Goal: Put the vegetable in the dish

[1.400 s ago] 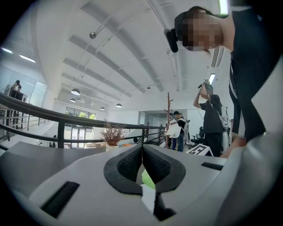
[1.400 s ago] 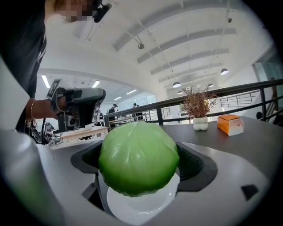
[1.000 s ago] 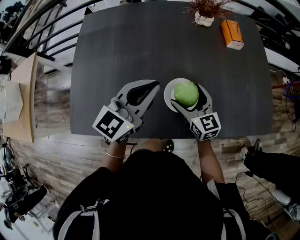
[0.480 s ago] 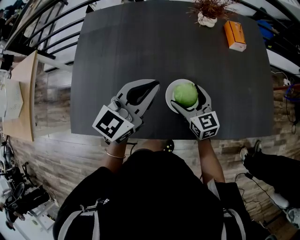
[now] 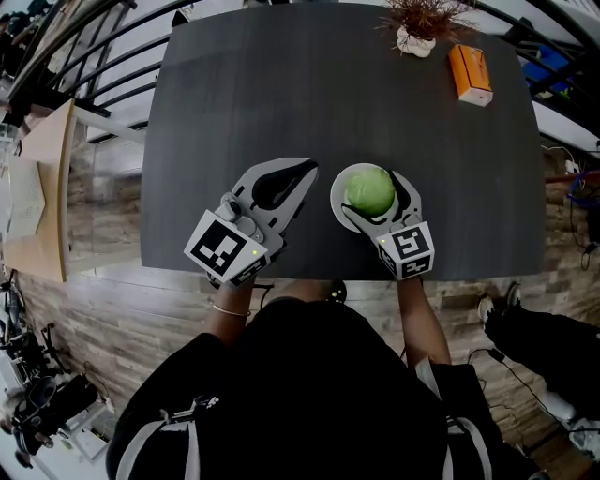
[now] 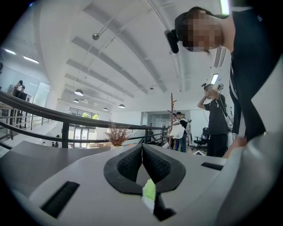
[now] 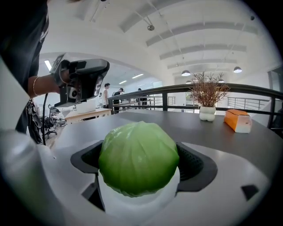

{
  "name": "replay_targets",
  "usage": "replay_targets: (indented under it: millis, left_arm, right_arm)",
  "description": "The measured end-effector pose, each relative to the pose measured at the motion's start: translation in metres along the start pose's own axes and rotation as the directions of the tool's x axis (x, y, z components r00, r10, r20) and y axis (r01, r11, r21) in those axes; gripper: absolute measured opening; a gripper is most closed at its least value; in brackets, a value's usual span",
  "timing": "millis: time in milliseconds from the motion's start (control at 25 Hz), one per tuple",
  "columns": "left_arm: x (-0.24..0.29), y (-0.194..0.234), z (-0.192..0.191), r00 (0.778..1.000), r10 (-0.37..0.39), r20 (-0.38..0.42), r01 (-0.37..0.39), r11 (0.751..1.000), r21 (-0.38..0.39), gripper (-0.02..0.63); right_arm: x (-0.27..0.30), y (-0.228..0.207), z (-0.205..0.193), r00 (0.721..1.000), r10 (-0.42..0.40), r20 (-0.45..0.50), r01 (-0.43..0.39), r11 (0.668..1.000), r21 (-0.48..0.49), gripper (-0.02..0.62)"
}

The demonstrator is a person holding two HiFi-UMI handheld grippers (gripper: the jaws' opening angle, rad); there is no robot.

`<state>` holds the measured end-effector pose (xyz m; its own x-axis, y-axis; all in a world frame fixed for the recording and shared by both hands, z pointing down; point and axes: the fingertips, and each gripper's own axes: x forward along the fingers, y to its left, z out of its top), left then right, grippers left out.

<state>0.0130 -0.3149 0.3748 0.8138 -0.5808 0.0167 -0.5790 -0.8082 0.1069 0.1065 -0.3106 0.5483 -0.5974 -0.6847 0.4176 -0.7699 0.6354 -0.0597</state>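
Right gripper view shows the right gripper (image 7: 139, 152) clasping the cabbage (image 7: 138, 165) — dish (image 7: 137, 206) mostly hidden beneath — left gripper (image 6: 142, 155) closed.

My head camera looks steeply down on the dark table (image 5: 281, 94). Cameras on my left gripper (image 5: 310, 170) and right gripper (image 5: 373, 178) sit low, close behind their jaws, facing the far edge; all three views catch the potted plant (image 5: 414, 23).

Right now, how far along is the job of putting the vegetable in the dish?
Done: the round green cabbage sits over the small white dish, seemingly resting in it. In hand: the right gripper has its jaws on the cabbage's sides. Left: open them and draw back. The left gripper, shut and empty, is idle over the dark table.
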Motion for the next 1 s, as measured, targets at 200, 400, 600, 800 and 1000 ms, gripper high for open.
replay_targets:
  millis: [200, 400, 600, 800, 1000]
  left_arm:
    - [0.001, -0.003, 0.000, 1.000, -0.007, -0.005, 0.007, 1.000, -0.010, 0.011]
    - [0.000, -0.004, 0.001, 1.000, -0.005, -0.002, 0.005, 1.000, -0.009, 0.011]
    - [0.000, -0.004, 0.001, 1.000, -0.001, -0.008, 0.001, 1.000, -0.020, 0.011]
    - [-0.001, -0.002, 0.001, 1.000, 0.002, 0.004, -0.002, 1.000, -0.007, 0.011]
    - [-0.001, -0.002, 0.004, 1.000, 0.005, 0.008, -0.005, 1.000, -0.003, 0.011]
  right_arm:
    - [0.001, 0.002, -0.006, 0.998, 0.001, -0.056, -0.004, 0.998, -0.055, 0.509]
    - [0.003, 0.005, -0.014, 0.995, 0.005, -0.099, -0.012, 0.998, -0.067, 0.509]
    - [0.005, 0.005, -0.017, 0.993, 0.019, -0.113, -0.024, 0.999, -0.047, 0.509]
    - [0.010, 0.004, -0.022, 0.991, 0.027, -0.134, -0.034, 0.998, -0.046, 0.509]
    - [0.011, 0.002, -0.025, 0.989, 0.018, -0.145, -0.025, 0.998, -0.052, 0.509]
